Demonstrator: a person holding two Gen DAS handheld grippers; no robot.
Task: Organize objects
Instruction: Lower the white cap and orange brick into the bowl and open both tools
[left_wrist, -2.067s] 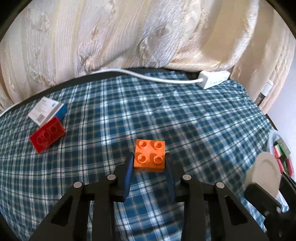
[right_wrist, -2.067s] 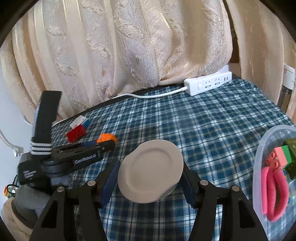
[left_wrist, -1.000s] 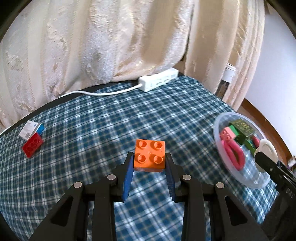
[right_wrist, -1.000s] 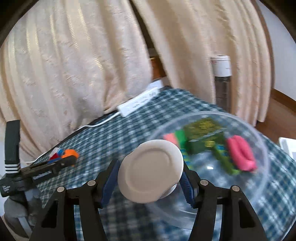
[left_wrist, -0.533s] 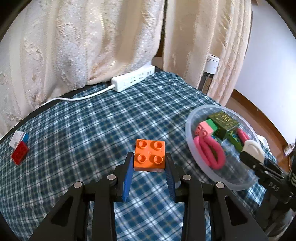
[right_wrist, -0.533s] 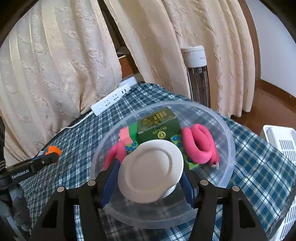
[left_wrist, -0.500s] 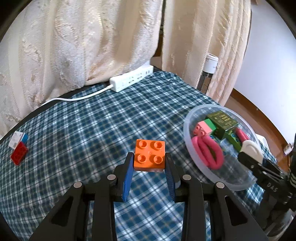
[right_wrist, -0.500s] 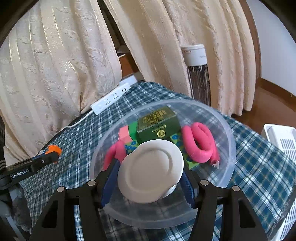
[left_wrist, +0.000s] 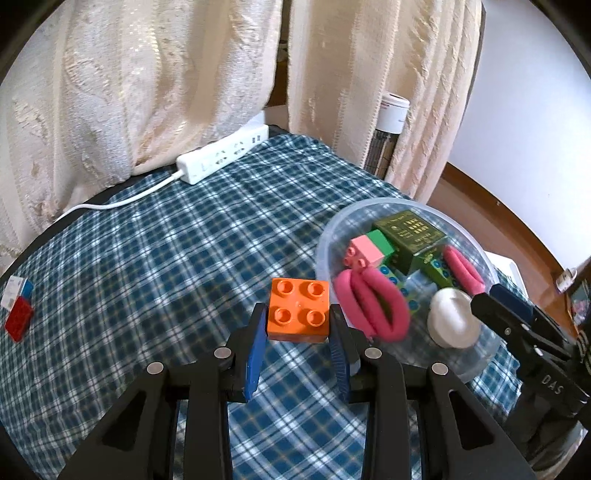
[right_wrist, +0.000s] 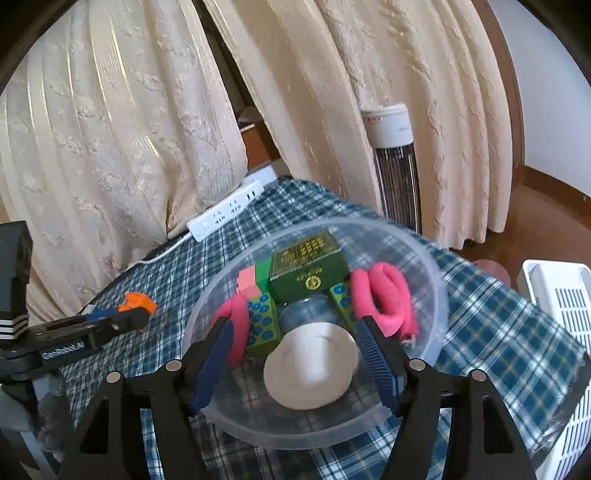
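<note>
Plaid cloth (left_wrist: 166, 258) is covering the table. Left gripper (left_wrist: 298, 341) is clamping an orange block (left_wrist: 299, 309) beside the bowl (right_wrist: 437, 295). Right gripper (right_wrist: 295, 354), jaws spread, is hovering around a white lid (right_wrist: 312, 363) inside the bowl.

Orange brick (left_wrist: 298, 311) (gripped), jar (right_wrist: 311, 363) in bowl (right_wrist: 437, 295)

Glossy orange plastic brick (left_wrist: 298, 310), clear smooth plastic bowl (right_wrist: 424, 254), matt white lid (right_wrist: 311, 363), soft woven checked cloth (left_wrist: 155, 258) on the table, textured cream curtains (right_wrist: 122, 122), smooth white plastic power strip (left_wrist: 221, 159), black matt gripper fingers (left_wrist: 255, 345) with blue pads.
</note>
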